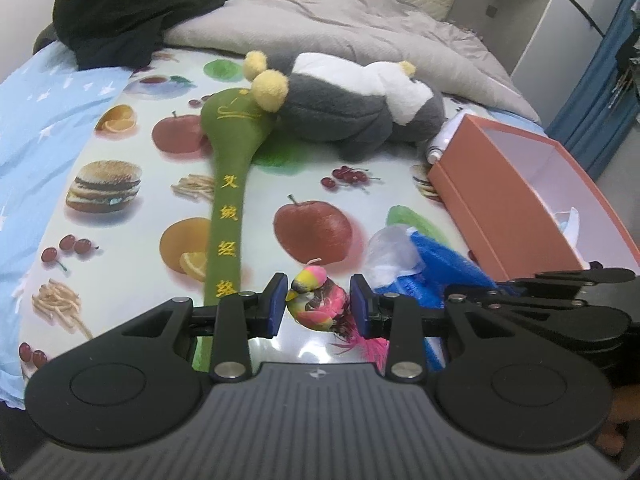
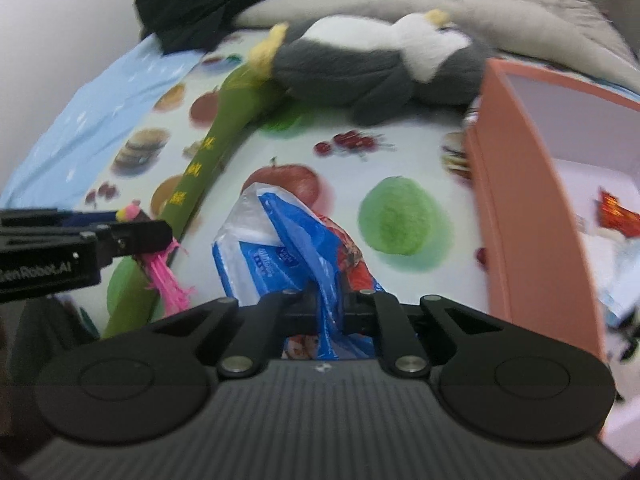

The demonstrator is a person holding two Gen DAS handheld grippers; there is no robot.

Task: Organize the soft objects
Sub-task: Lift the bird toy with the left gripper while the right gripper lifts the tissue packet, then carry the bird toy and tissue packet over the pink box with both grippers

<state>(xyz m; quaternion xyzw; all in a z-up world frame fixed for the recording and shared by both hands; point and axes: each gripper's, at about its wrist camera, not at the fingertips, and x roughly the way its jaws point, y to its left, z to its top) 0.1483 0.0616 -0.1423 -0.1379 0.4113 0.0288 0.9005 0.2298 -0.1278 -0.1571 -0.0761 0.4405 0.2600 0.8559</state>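
Only the right view shows right tongs [image 2: 329,304] pinching the blue bag [image 2: 280,248].

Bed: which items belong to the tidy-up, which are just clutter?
Job:
toy bird, between left gripper jaws
blue bag, pinched by right gripper
penguin plush
green plush
orange box

Lying about:
black clothes
grey blanket

Orange box [image 1: 516,200] blocks right, mat [image 1: 280,176] centre open

Right tool [image 2: 329,304] pinches a blue plastic bag [image 2: 280,248] beside the orange box [image 2: 532,216].
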